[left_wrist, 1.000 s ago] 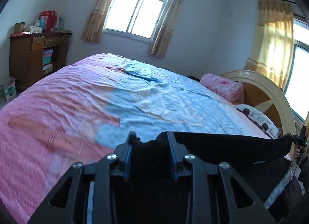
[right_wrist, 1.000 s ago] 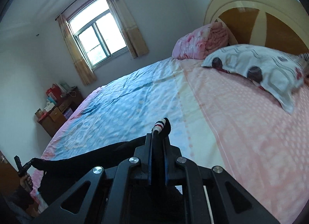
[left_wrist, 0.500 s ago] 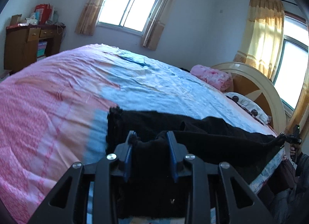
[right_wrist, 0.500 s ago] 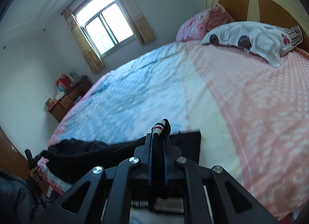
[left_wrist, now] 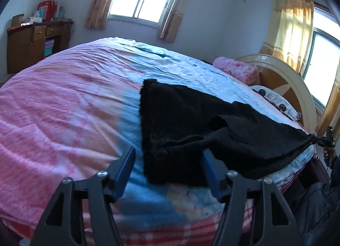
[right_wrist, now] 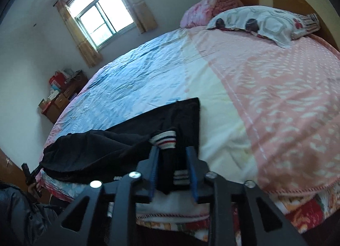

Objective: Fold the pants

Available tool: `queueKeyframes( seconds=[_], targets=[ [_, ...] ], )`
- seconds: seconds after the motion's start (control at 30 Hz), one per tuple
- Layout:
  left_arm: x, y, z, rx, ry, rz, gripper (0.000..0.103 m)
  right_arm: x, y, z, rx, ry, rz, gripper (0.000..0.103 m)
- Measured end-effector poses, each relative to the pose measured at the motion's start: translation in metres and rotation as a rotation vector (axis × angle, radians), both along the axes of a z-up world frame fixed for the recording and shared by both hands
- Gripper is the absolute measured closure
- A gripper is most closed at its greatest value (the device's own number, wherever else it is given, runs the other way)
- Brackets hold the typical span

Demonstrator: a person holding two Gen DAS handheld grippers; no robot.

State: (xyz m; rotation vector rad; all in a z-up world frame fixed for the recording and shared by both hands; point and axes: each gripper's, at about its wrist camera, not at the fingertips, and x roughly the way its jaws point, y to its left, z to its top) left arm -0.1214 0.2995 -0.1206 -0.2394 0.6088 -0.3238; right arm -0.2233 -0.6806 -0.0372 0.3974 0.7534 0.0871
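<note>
Left claw (left_wrist: pixel 167 167) first: its blue pads stand wide apart and are opening, with the black pants (left_wrist: pixel 191 122) lying between them and touching neither pad, so I have let that end go. My right claw (right_wrist: pixel 173 162) is opening too; the striped cuff (right_wrist: pixel 163 139) sits between its pads, and I judge the pads are clear of the cloth, though the gap there is narrow and hard to read.

From the left claw outward, the pants run from twelve o'clock toward three o'clock across the blue band of the bed (left_wrist: pixel 63 108), with one edge hanging over the near side of the mattress. At three o'clock in that view the cloth is drawn to a point where the other claw meets it.

I take this to be the end of a laying-down step: the pants are set on the bed and both ends are being released. The next move, as I see it, calls for backing both claws clear without dragging the cloth, then taking a fresh hold to bring one half over the other.

Only the right wrist view shows the white-and-dark banded cuff and the patterned pillow (right_wrist: pixel 265 20) up close at one o'clock. Only the left wrist view shows the wide end of the pants, the ridge of slack cloth across them, and the curtained window (left_wrist: pixel 293 25) at two o'clock.
</note>
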Motion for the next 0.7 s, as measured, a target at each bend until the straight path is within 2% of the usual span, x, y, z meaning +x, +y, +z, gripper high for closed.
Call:
queueKeyframes(
  seconds=[0.07,0.13,0.2,0.23,0.3,0.33,0.43,0.53,0.6,0.63,0.7],
  targets=[
    [-0.004,0.003,0.002,0.009,0.000,0.008,0.037,-0.007,-0.001,0.001,-0.005,0.006,-0.012,0.065],
    [-0.010,0.009,0.004,0.058,0.000,0.051,0.037,-0.014,0.000,0.003,-0.021,0.009,-0.018,0.065],
    [-0.012,0.023,0.003,0.091,0.012,0.125,0.029,-0.024,0.002,0.007,-0.044,0.017,-0.021,0.065],
    [-0.012,0.034,0.002,0.071,0.019,0.166,0.029,-0.029,0.002,0.009,-0.055,0.012,-0.027,0.065],
    [-0.014,0.047,0.004,0.001,0.012,0.196,0.029,-0.040,0.000,0.015,-0.053,-0.010,-0.052,0.065],
    [-0.015,0.047,0.007,-0.007,0.002,0.201,0.029,-0.043,-0.003,0.018,-0.047,-0.023,-0.064,0.065],
    [-0.011,0.023,0.024,0.029,-0.031,0.150,0.029,-0.054,-0.007,0.031,-0.030,-0.084,-0.157,0.065],
    [-0.007,-0.016,0.045,0.089,-0.077,0.084,0.021,-0.052,0.018,0.051,-0.060,-0.144,-0.178,0.059],
    [-0.008,-0.037,0.054,0.082,-0.108,0.058,0.012,-0.041,0.054,0.063,-0.076,-0.165,-0.109,0.053],
    [-0.007,-0.048,0.057,0.068,-0.108,0.043,0.009,-0.034,0.073,0.067,-0.096,-0.169,-0.074,0.053],
    [-0.006,-0.077,0.059,0.043,-0.115,-0.047,0.008,-0.012,0.131,0.072,-0.164,-0.159,0.030,0.053]
  ],
)
